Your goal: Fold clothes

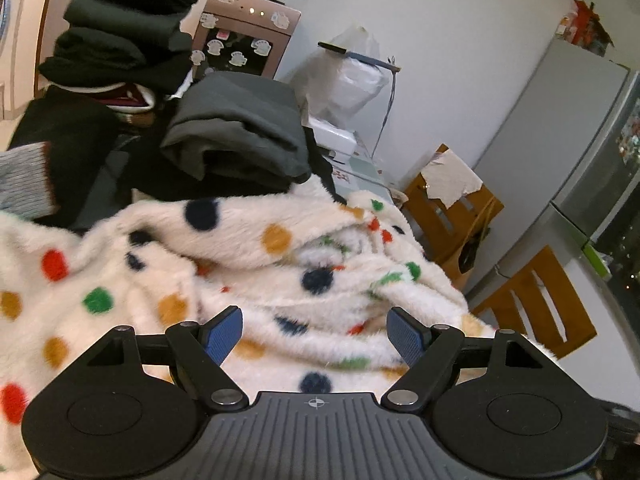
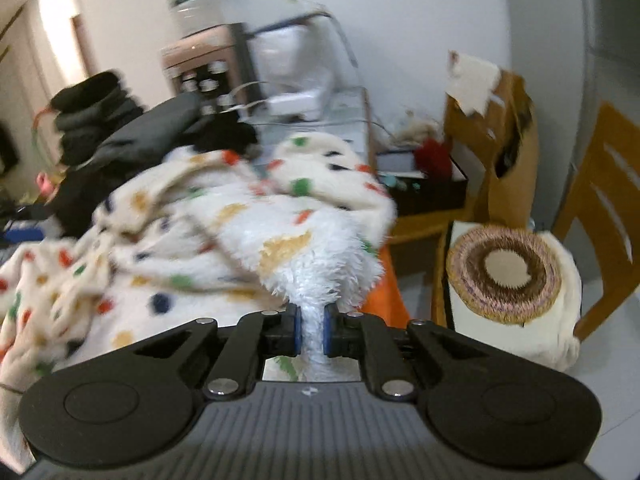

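Currently pinching a fluffy edge of the spotted fleece garment [image 2: 240, 232] in the right gripper [image 2: 311, 330], fingers clamped narrow on it; left gripper [image 1: 314, 334] hovering wide over the rumpled heap. Keeping the edge taut, levelling corners. Lying on a cluttered desk beside folded dark clothes [image 1: 120, 24], wooden chairs [image 1: 532, 304] nearby.
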